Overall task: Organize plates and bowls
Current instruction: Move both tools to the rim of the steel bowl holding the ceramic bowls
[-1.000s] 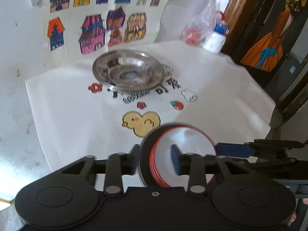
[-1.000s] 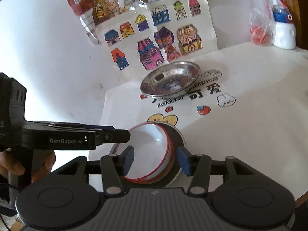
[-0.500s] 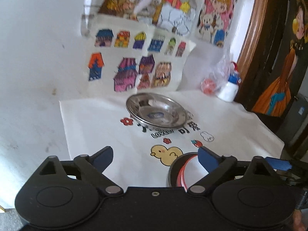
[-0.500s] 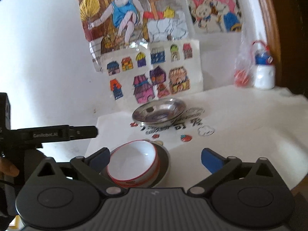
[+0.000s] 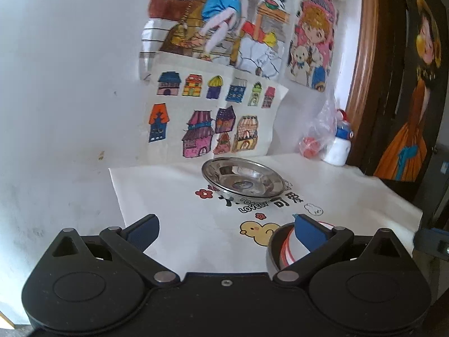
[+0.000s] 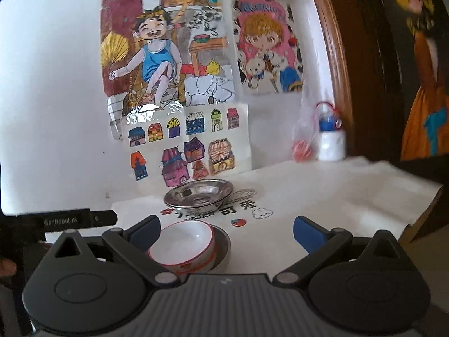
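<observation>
Surface: white printed cloth point(image 5: 174, 210) is spread over the table, with drawings taped to the wall behind; a plastic bag point(image 6: 301, 140) and a small white bottle point(image 6: 331, 137) are kept at the far right corner.
Change, left gripper point(image 5: 226, 229): jaws have just been opened from a partial closure to full width; nothing is left between them. A second ago its blue pads were set at the bowl's rim; now the red-rimmed bowl point(image 5: 286, 248) is seen just behind the right pad only.
Change, right gripper point(image 6: 226, 229): jaws likewise have just been opened wide, and nothing is gripped. A second ago its pads were placed on either side of the bowl; now the bowl point(image 6: 182, 243) is seen just behind the left pad.
Bowl location: nested in a shallow steel plate point(image 6: 223, 245) at the near edge of the cloth, upright, apart from both grippers as far as can be judged.
Other dish: a steel dish point(image 5: 242, 177) is parked further back on the cloth, well apart from the stack; a second dish may be stacked under it, but this cannot be confirmed at this blur.
Task meaning: bowl-on-plate placement is judged done and released; the far steel dish is probably next.
Pose: both grippers have been drawn back from the stack and raised in pitch, so more wall is framed; both are pointed slightly downward, side by side, with the stack between them.
</observation>
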